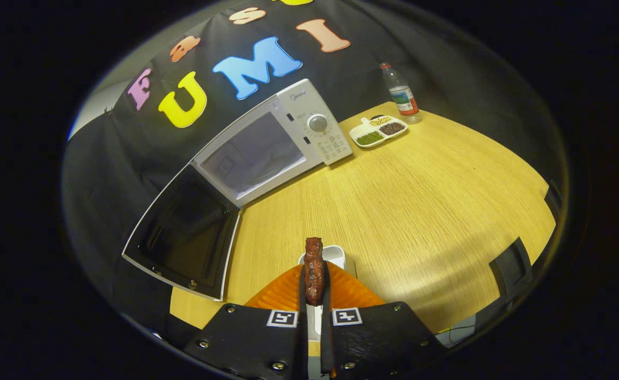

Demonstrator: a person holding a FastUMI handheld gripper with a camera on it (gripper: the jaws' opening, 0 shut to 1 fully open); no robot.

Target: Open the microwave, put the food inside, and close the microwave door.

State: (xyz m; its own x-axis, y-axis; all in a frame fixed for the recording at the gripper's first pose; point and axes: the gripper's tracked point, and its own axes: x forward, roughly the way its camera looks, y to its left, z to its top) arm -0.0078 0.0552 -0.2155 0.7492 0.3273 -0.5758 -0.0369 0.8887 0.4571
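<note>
Now the tool [313,287] clamps the meat [313,270] (held upright), microwave [267,148] door [185,235] wide open.

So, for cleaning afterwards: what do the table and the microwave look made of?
Table: seemingly light wood or laminate, fine straight grain, satin sheen. Microwave: white casing, likely painted metal or plastic; its open door has a dark, glassy panel. The gripper is shut on the brown food piece.

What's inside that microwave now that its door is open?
The microwave cavity looks bare and pale, with no food visible on its floor. The far inner corners are too dim to judge. The piece of meat is outside, pinched in the hand-held gripper.
</note>
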